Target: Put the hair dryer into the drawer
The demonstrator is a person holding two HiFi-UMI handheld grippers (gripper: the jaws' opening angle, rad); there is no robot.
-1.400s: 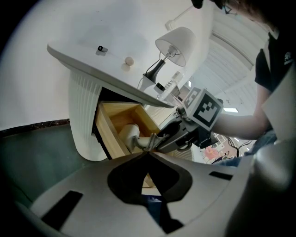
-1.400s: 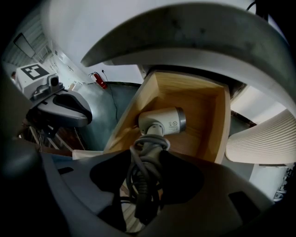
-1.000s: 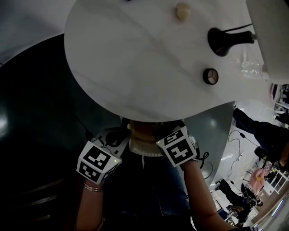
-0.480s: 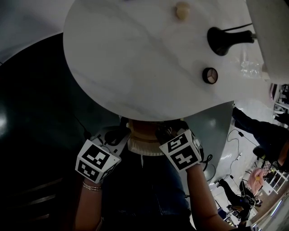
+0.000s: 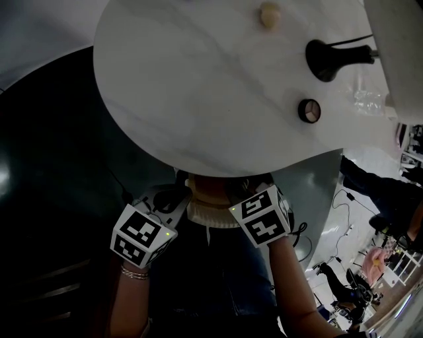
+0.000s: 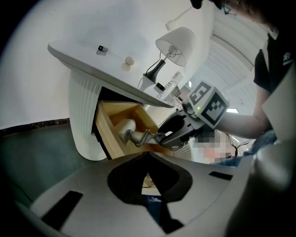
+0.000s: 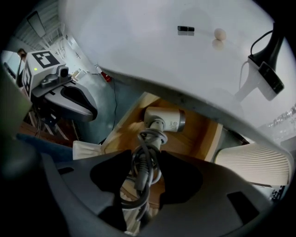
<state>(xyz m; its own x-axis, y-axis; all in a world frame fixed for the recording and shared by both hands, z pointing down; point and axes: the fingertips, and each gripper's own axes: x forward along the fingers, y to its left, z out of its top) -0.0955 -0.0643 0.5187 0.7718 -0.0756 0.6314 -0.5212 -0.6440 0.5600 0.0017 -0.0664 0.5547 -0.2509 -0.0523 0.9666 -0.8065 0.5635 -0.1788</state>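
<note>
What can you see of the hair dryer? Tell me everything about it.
The hair dryer is light grey, with a short barrel and a silvery end ring. Its dark cord is wound round the handle. The right gripper clamps that wrapped handle; its jaws have just been closing slightly. The barrel lies inside the open wooden drawer under the white tabletop; whether it touches the drawer floor is unclear.

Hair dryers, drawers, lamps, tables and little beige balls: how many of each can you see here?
hair dryer: 1
drawer: 1
lamp: 1
table: 1
little beige ball: 1
Total: 5
</note>
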